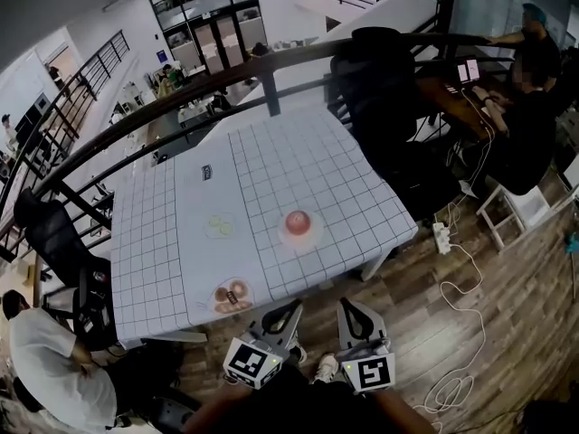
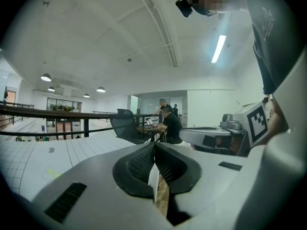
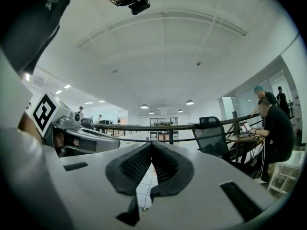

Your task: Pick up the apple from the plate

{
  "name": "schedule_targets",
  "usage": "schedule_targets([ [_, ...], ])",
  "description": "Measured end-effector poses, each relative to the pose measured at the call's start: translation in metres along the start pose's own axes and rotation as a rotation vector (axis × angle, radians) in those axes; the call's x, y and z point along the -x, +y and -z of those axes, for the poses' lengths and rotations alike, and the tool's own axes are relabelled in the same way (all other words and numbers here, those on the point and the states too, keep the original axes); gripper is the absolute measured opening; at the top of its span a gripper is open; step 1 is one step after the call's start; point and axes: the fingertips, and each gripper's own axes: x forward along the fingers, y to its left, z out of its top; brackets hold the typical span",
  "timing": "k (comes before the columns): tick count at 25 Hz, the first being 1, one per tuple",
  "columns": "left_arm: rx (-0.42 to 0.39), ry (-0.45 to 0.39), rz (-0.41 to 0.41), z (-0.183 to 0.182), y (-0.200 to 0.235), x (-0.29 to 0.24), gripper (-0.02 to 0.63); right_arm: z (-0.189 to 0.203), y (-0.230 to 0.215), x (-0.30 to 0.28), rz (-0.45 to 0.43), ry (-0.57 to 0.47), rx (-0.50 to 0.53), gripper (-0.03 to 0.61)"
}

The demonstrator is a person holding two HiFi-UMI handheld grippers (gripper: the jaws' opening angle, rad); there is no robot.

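Apple [image 1: 298, 220] resting on its plate [image 1: 302, 244], both grippers empty.
Nearest, the left gripper [image 1: 292, 306] and right gripper [image 1: 348, 304] are held side by side just off the table [image 1: 298, 152] edge, jaws clenched on nothing; farther in, the apple is seen mid-table, well apart from them.

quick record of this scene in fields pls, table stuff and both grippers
table: white grid cloth
apple: red, sits on its plate, untouched
plate: small, pale, near the table's front middle
second plate: at the near edge, brownish food on it
green thing: pale, flat, left of the apple's plate
dark thing: small, farther back
left gripper: jaws shut, empty, short of the table's near edge
right gripper: jaws shut, empty, beside the left one
apple picked up: not yet
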Motion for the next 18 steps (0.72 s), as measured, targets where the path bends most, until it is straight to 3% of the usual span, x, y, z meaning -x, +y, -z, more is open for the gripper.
schedule_targets([
  [10, 0.023, -0.048, -0.006, 0.0, 0.076, -0.035, 0.021, 0.006, -0.004, -0.068, 0.012, 0.02, 0.05, 0.023],
  [15, 0.063, -0.047, 0.007, 0.002, 0.148, -0.071, 0.021, 0.02, -0.023, -0.148, 0.029, 0.055, 0.069, 0.023],
  [18, 0.092, -0.036, 0.014, 0.004, 0.154, -0.077, 0.021, 0.021, -0.025, -0.156, 0.028, 0.097, 0.092, 0.023],
])
